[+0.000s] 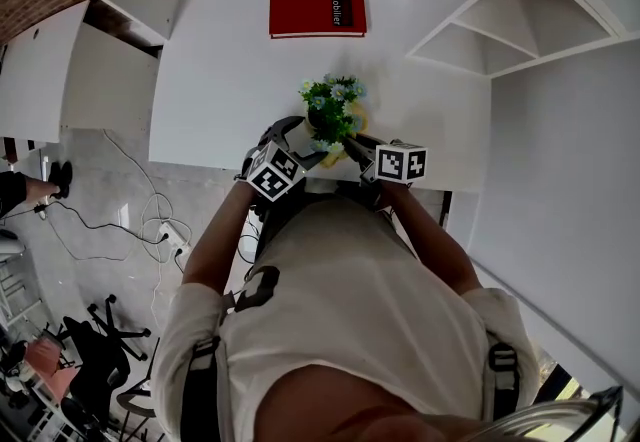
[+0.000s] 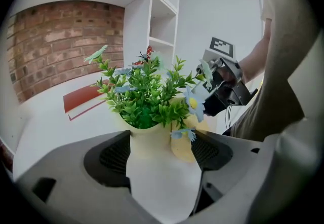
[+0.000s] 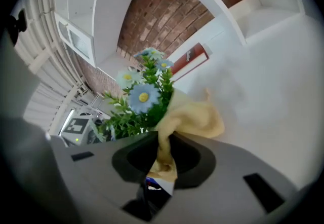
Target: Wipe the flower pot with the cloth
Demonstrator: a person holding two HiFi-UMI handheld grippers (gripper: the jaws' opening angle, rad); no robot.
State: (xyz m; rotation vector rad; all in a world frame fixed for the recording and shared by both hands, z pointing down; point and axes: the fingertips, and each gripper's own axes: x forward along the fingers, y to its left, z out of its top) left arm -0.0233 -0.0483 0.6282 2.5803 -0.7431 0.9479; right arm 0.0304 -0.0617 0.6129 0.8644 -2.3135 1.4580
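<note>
So the flower pot (image 2: 147, 139) is a cream one, standing upright near the front edge of the white table (image 1: 220, 60), with a bushy green plant (image 2: 144, 94) and some blue flowers sticking out the top. Its long axis runs straight up and down.

The yellow cloth (image 3: 195, 116) is bunched right against the pot's side, on the side facing the right gripper (image 3: 162, 154). That one has its jaws pinched narrow on a twisted tail of the cloth, so it's the one doing the wiping.

The left gripper (image 1: 305, 142) has its jaws spread as wide as they go. The pot sits dead ahead of it, in the gap between the jaws. As far as I can see they're not squeezing it, though the margin on the left side is tight.

I'd say the whole thing hinges on this: the pot is between the two grippers, left one bracketing it, right one beside it with the cloth. Both are close, but the right is the working hand.

Head count: one pot, one cloth, two grippers, and one red book (image 1: 317, 8) well away at the far side of the table.
</note>
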